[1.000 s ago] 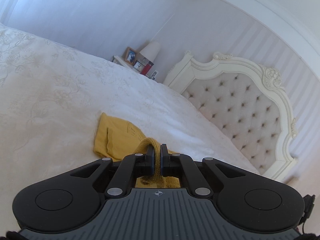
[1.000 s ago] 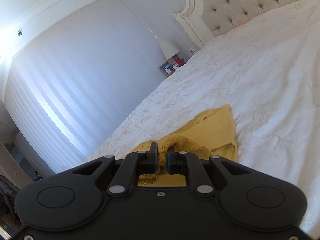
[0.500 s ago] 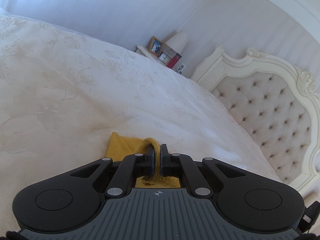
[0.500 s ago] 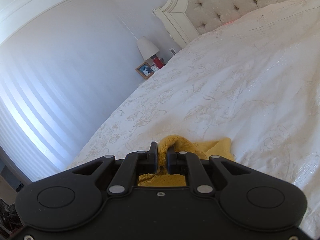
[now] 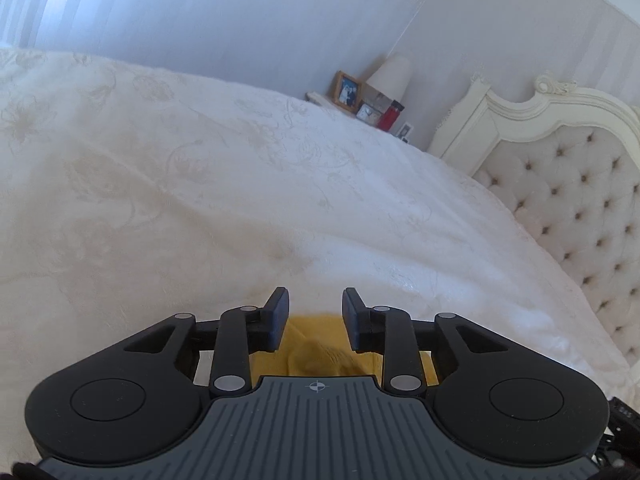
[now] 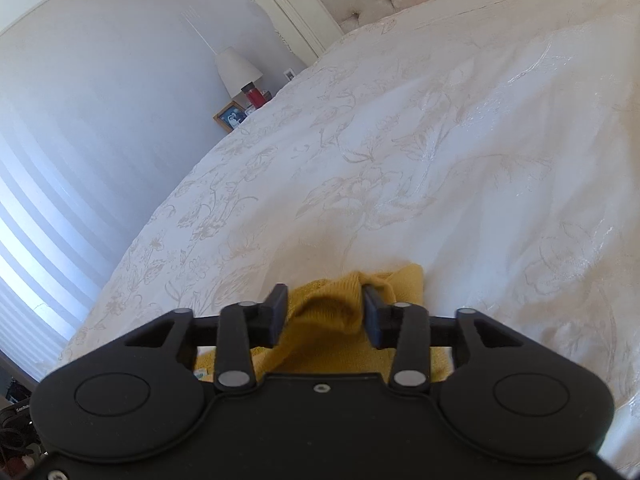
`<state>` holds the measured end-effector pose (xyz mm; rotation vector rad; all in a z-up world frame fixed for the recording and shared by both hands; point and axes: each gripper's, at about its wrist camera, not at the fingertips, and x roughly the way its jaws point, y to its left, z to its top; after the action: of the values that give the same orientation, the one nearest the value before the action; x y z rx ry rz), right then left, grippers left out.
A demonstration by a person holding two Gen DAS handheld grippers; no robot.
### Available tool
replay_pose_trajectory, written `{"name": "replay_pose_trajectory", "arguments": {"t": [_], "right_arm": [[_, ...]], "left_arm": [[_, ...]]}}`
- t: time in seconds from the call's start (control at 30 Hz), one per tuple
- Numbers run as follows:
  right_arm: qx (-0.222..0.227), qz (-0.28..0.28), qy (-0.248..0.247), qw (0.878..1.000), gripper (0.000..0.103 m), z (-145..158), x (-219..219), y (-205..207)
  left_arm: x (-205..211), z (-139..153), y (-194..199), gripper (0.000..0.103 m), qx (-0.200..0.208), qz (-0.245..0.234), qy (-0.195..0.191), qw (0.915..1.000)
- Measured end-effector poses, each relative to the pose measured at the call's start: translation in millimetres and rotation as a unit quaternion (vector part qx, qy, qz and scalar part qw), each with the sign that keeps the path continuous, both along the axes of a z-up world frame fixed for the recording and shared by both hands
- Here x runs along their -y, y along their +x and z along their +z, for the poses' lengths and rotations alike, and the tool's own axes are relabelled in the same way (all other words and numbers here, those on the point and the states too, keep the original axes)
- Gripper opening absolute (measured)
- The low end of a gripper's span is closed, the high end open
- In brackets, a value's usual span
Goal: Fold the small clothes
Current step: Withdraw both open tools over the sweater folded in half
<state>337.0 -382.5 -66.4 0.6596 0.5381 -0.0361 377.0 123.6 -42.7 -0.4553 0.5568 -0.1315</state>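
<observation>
Both tongs are held low over the bed, pointed forward along the cover toward the far wall, the left tongs [image 5: 314,306] tilted slightly downward and the right tongs [image 6: 325,300] angled so that the bed runs up to the right. The bed is seen to be spread with a white cover [image 5: 208,208] worked with a pale flower pattern, and a cream headboard [image 5: 576,184] with button tufting is seen at its end. Beyond the far edge of the bed, a lamp [image 6: 236,70], a framed photo [image 5: 347,91] and a red container [image 5: 390,115] are grouped against a pale striped wall [image 5: 224,12]. The left tongs are spread wide with nothing gripped between them; the yellow knit garment [image 5: 320,350] lies on the cover below and just behind their tips. The right tongs are likewise parted widely, and a raised fold of the same garment [image 6: 336,312] sits in the gap, touching the inner face of the right-hand finger [image 6: 372,316] while standing clear of the other.
</observation>
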Motion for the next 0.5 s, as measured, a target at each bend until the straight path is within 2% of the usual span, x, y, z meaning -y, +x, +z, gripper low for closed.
{"name": "replay_pose_trajectory", "arguments": {"t": [0.03,0.13,0.23,0.27,0.37,0.5], "right_arm": [[0.005,-0.006,-0.005,1.0,0.074,2.2,3.0,-2.8],[0.017,-0.005,-0.038,0.999,0.073,13.7,3.1,-14.9],[0.026,0.033,-0.108,0.993,0.073,25.1,-17.0,-29.4],[0.025,0.05,-0.136,0.989,0.071,27.2,-27.8,-33.3],[0.019,0.109,-0.208,0.972,0.068,25.8,-62.2,-43.4],[-0.004,0.159,-0.25,0.955,0.066,15.5,-95.6,-44.1]], "left_arm": [[-0.7,5.0,-1.6,0.032,0.004,0.004,0.012,0.9999],[0.6,15.2,-13.2,0.032,0.013,0.001,0.033,0.9994],[21.1,21.3,-33.2,0.035,0.027,-0.036,0.084,0.9955],[29.2,20.9,-41.5,0.039,0.03,-0.053,0.103,0.9928],[61.8,10.5,-62.8,0.042,0.023,-0.117,0.17,0.9782],[95.7,-8.1,-75.7,0.042,0.011,-0.173,0.222,0.9595]]}}
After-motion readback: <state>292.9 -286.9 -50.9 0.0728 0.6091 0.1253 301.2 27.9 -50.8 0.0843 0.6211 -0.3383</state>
